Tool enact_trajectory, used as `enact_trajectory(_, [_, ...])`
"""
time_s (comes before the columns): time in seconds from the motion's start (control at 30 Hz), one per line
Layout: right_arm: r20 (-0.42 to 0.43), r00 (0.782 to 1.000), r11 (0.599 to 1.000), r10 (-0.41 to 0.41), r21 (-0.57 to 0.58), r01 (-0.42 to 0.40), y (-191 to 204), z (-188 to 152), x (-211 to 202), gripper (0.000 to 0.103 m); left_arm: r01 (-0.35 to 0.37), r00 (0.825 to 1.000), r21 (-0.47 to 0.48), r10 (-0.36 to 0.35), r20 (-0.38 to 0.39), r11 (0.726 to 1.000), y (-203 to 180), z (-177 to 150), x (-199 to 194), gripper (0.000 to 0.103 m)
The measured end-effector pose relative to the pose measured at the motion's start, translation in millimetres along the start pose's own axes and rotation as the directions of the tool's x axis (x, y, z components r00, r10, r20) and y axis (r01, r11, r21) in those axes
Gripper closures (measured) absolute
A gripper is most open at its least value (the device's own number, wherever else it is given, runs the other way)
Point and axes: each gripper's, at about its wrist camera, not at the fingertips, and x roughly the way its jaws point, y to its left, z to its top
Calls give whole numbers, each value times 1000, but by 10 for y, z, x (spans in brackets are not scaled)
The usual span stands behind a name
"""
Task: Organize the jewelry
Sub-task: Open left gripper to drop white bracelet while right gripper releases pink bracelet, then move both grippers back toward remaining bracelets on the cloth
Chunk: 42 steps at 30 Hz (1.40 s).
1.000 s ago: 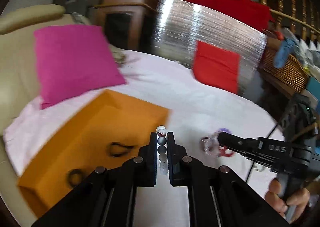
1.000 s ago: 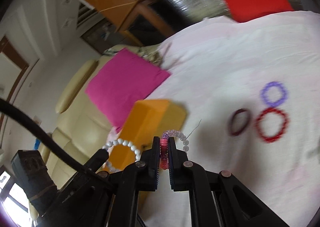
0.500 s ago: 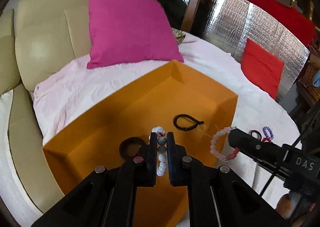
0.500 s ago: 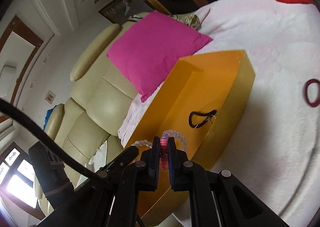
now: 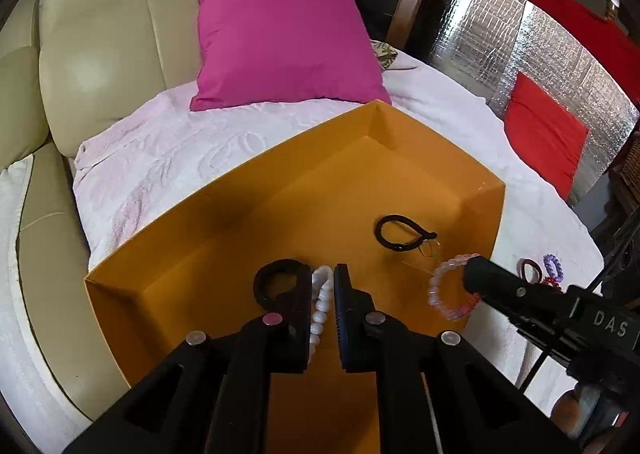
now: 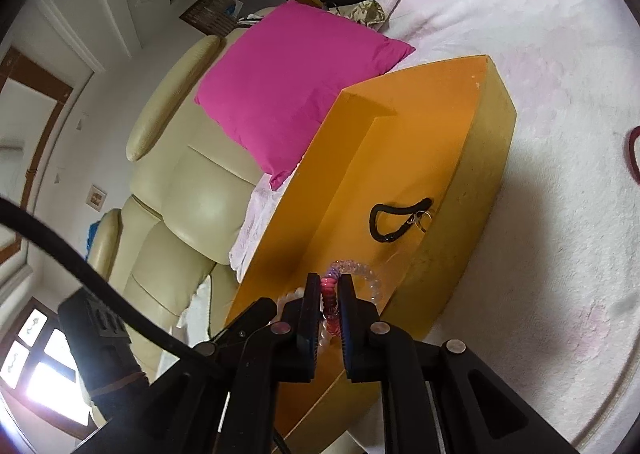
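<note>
An open orange box (image 5: 360,173) lies on the pale cloth. A thick black ring (image 5: 264,286) and a thin black loop (image 5: 394,234) rest on its floor. My left gripper (image 5: 323,274) hangs low over the box's near end, shut on a white bead bracelet (image 5: 320,302). From the right, my right gripper (image 5: 474,278) reaches over the box rim with a pink-and-clear coil bracelet (image 5: 434,290). In the right wrist view its jaws (image 6: 330,282) are opening, with the pink coil (image 6: 330,306) still touching both pads above the box (image 6: 420,113).
A magenta cushion (image 5: 280,33) leans on the beige sofa (image 5: 100,65) behind the box. Purple, red and dark rings (image 5: 554,266) lie on the cloth (image 5: 160,157) to the right. A red cushion (image 5: 544,141) and a foil panel (image 5: 520,45) stand at the back right.
Both grippers have swung left from the cloth to above the orange box and sunk lower, each still carrying its bracelet. The gap between each pair of fingers looks slightly wider.
</note>
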Motion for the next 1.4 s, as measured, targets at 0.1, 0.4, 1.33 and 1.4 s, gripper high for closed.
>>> enact_trajectory(0.1, [2, 1000, 999, 25, 32, -25, -46, 27, -43, 87, -13, 1000, -6, 13, 11, 1000, 19, 4, -12, 84])
enact_trajectory(0.4, [0, 995, 995, 96, 13, -96, 34, 32, -111, 79, -71, 996, -18, 72, 57, 997, 35, 22, -65, 80])
enact_trajectory(1.33, [158, 981, 992, -111, 77, 99, -541, 92, -1241, 47, -82, 990, 92, 70, 125, 992, -572, -74, -154, 70])
enact_trajectory(1.4, [187, 973, 988, -134, 100, 117, -667, 100, -1463, 47, -82, 988, 124, 64, 141, 989, -705, -111, -182, 67])
